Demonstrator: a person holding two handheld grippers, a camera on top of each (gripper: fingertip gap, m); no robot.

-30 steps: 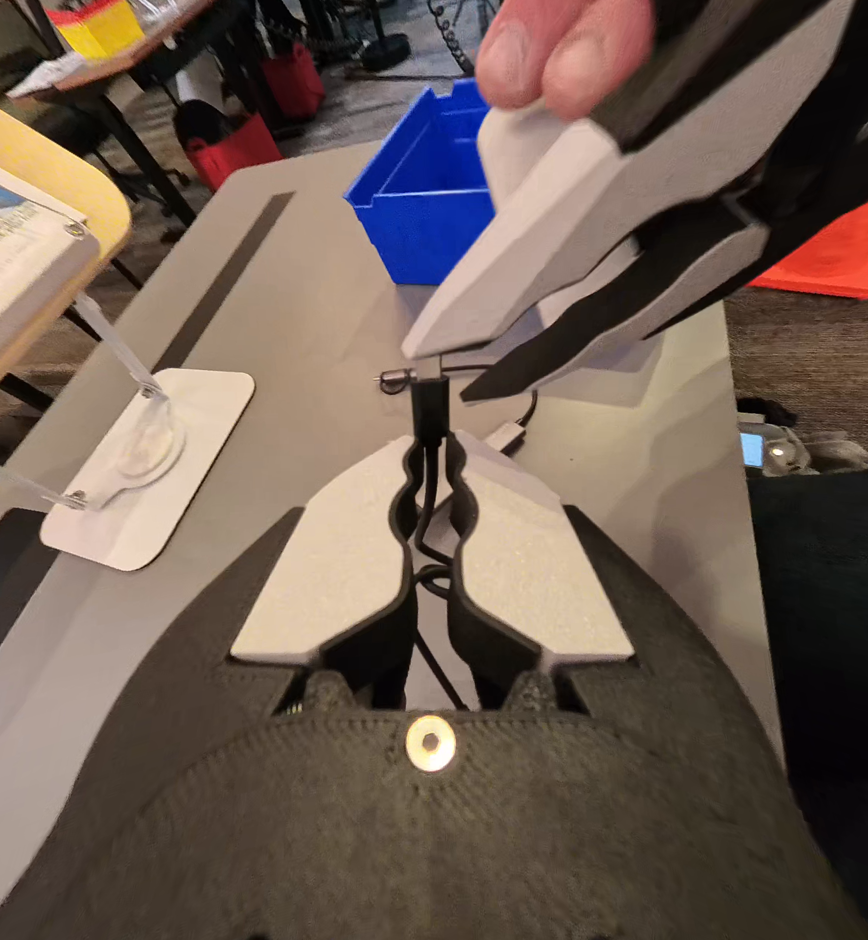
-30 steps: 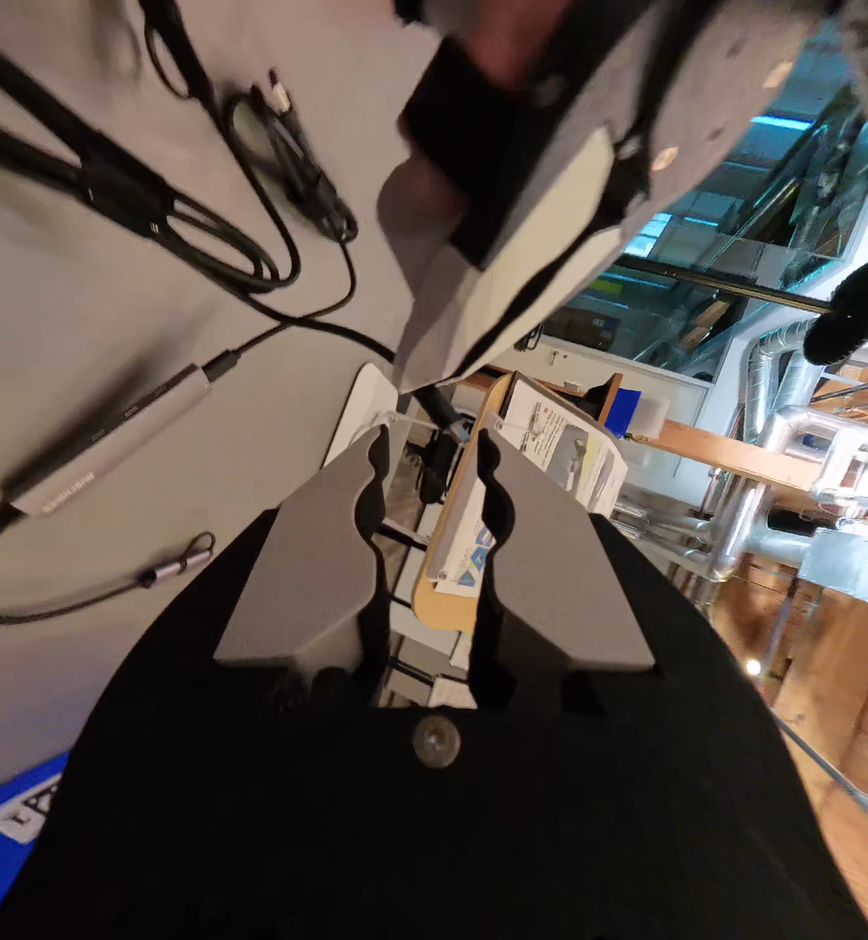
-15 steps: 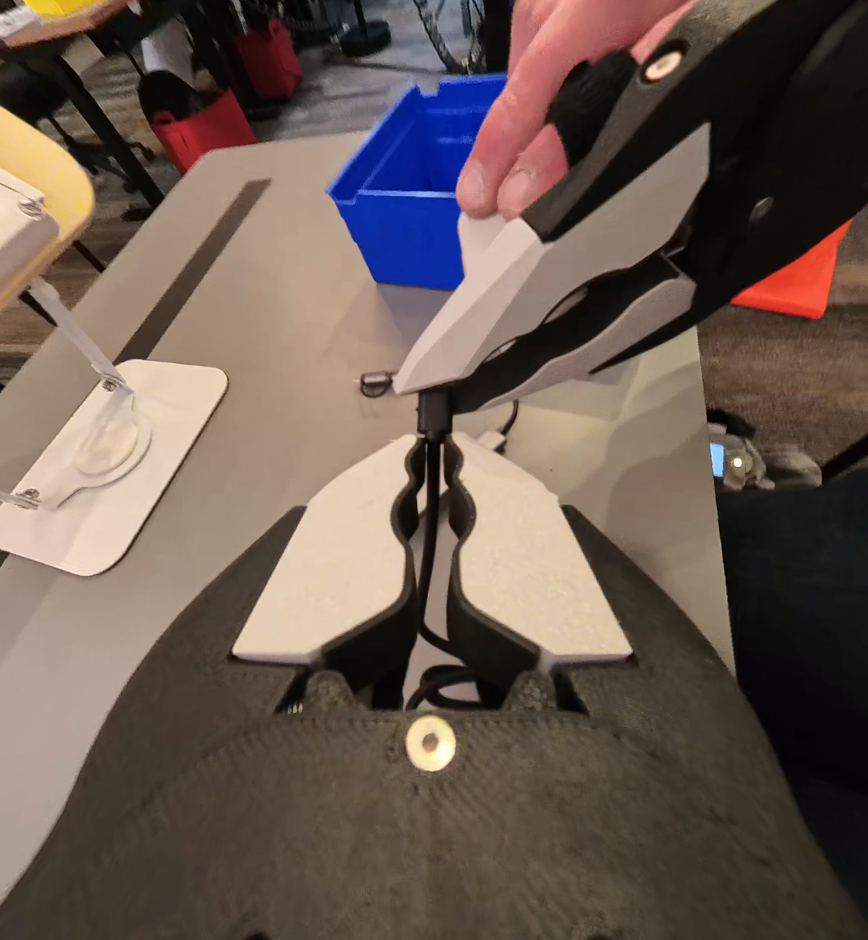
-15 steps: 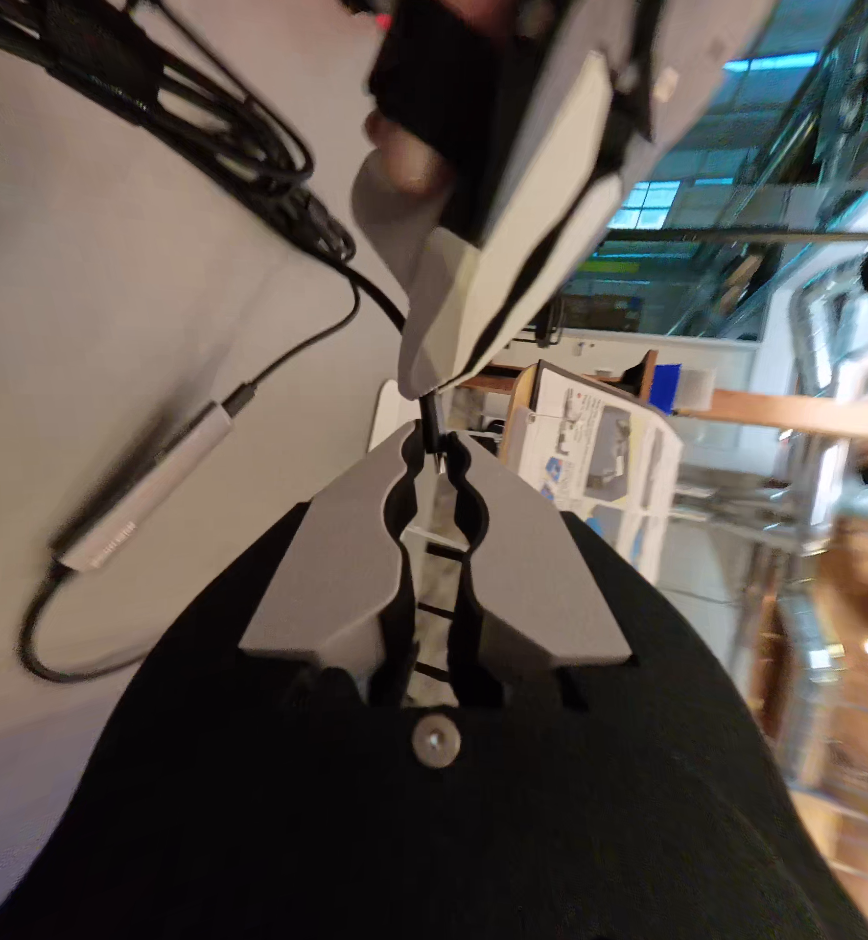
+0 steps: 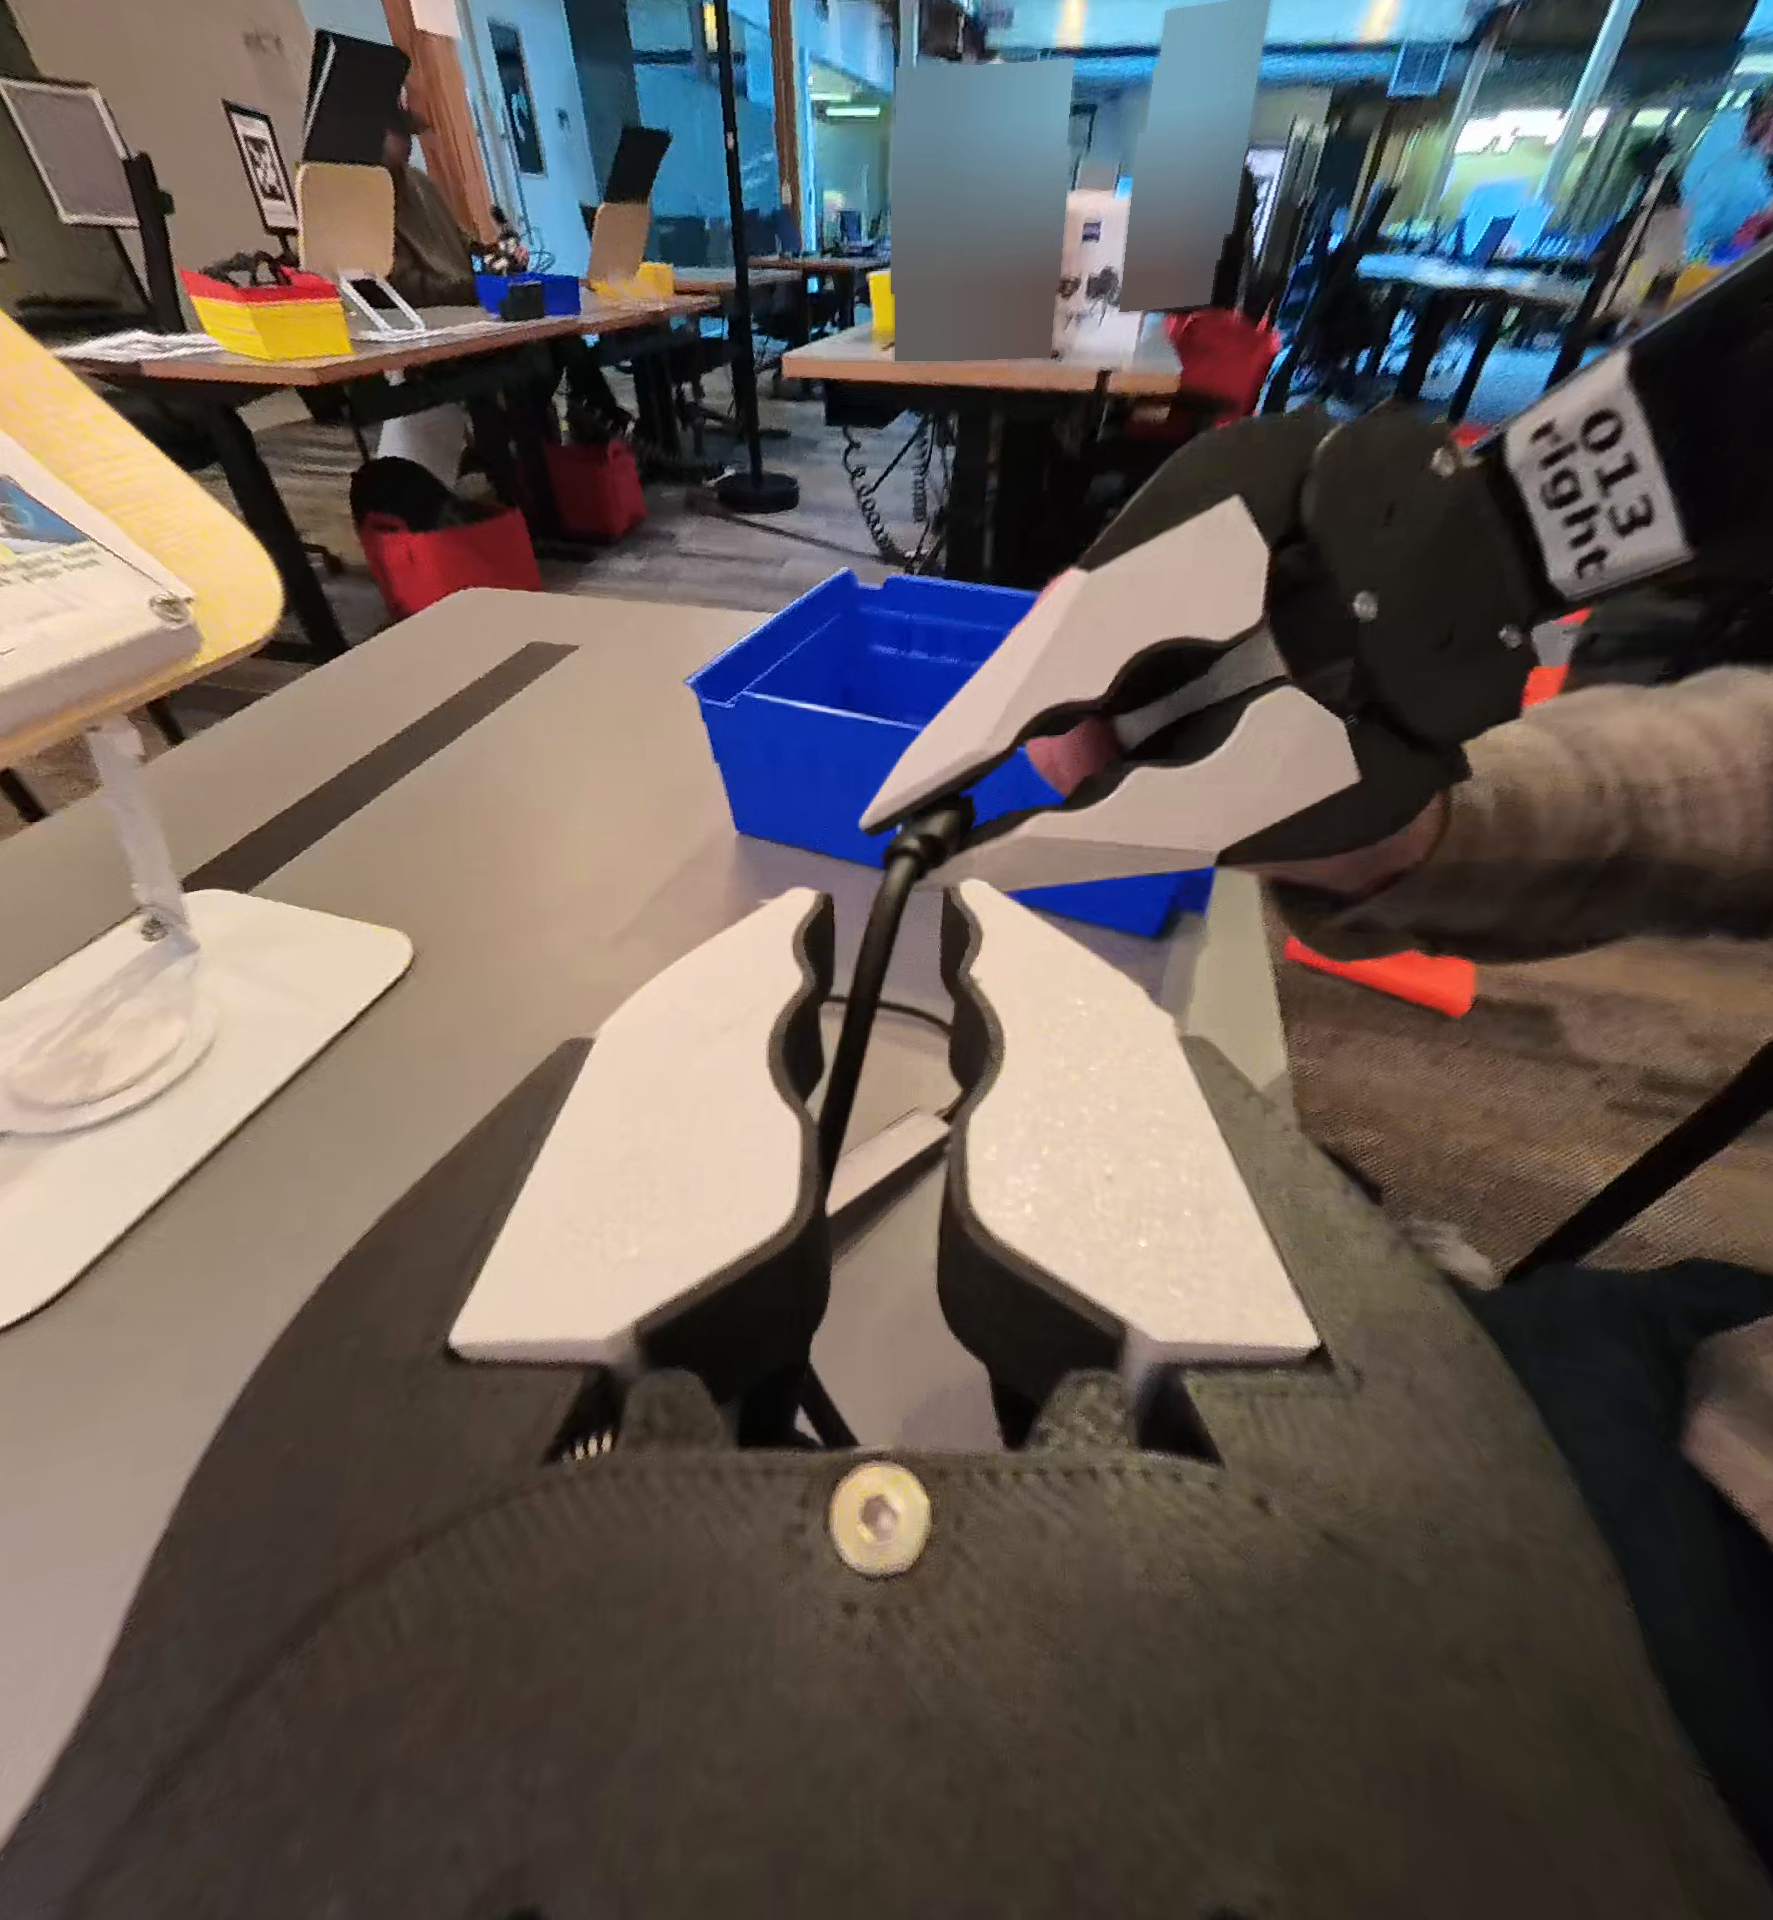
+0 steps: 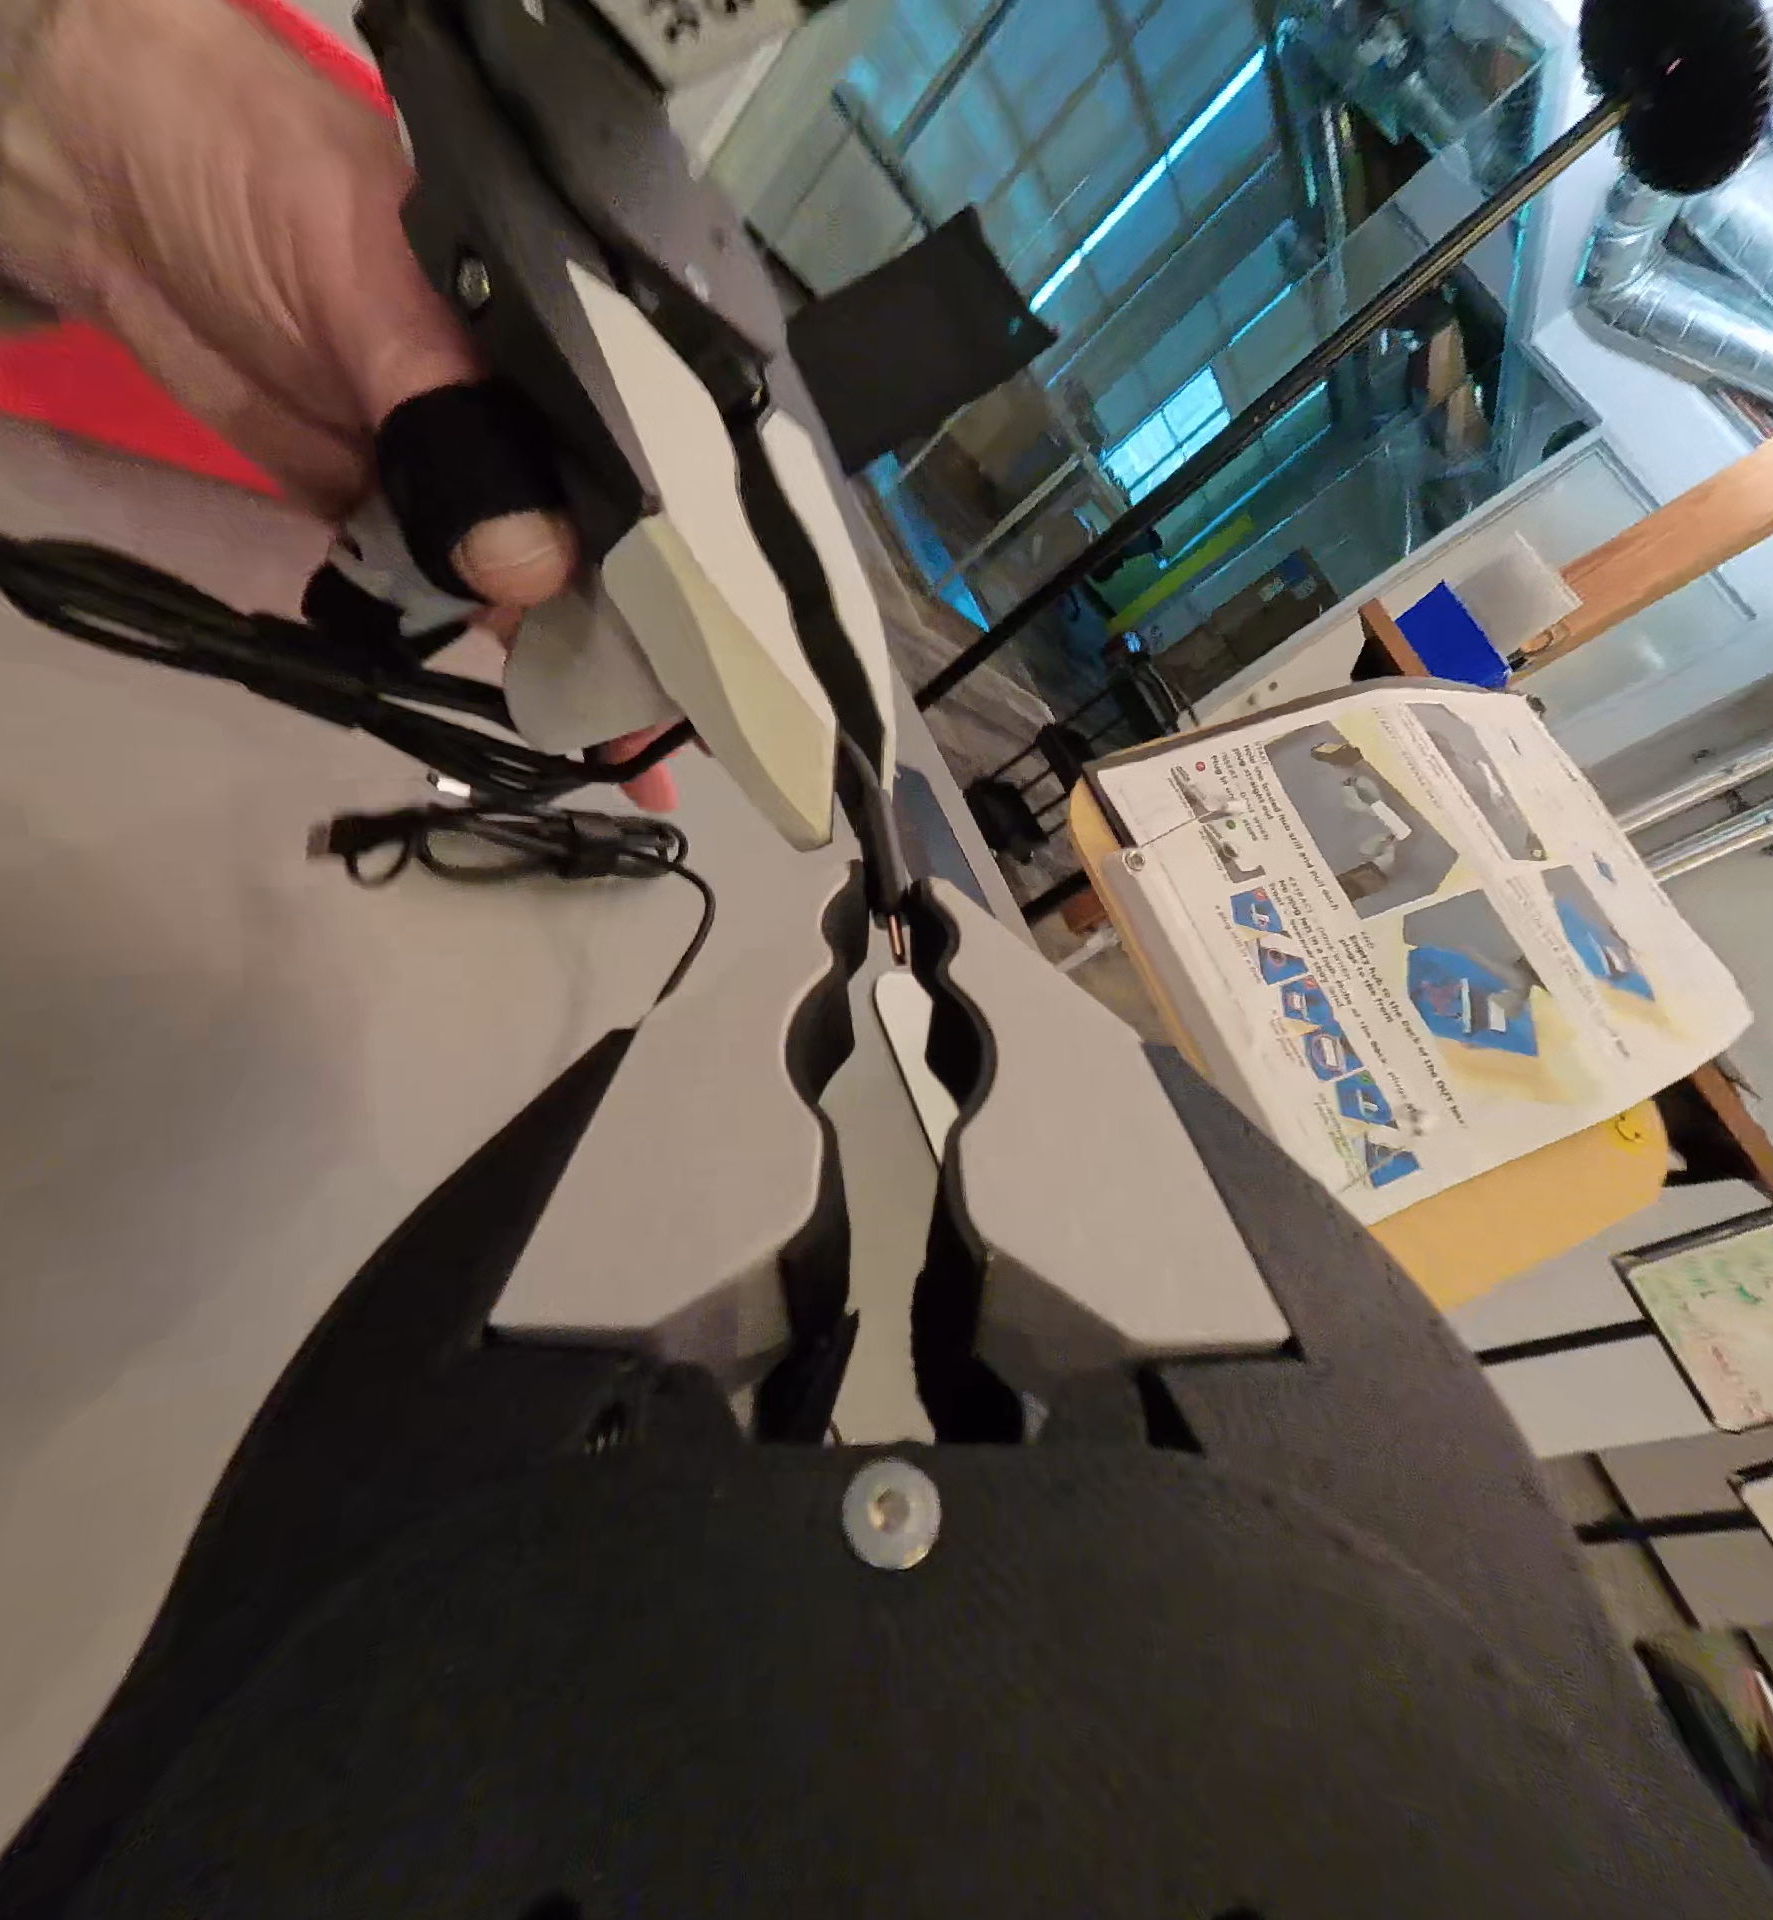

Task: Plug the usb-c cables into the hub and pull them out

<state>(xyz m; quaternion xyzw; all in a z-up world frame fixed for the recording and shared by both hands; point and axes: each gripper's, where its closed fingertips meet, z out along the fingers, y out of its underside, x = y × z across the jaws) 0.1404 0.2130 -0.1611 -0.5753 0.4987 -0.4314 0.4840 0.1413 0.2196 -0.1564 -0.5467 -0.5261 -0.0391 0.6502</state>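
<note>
Black cable: in the left wrist view it runs up between the left gripper fingers, jaws apart, not touching it.
Right gripper: tips clamped on the cable's end, above the grey table, before a blue bin.
Hub: silver, on the table below.
Right wrist view: right gripper pinches the USB-C plug; left gripper jaws slightly apart round the cable.

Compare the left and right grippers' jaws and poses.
The left gripper holds its jaws apart, the thin black cable passing loosely between. The right gripper pinches that cable's end at its jaw tips. The left points along the grey table, while the right reaches in from the side. Both have pale grey jaws on black bodies.
</note>
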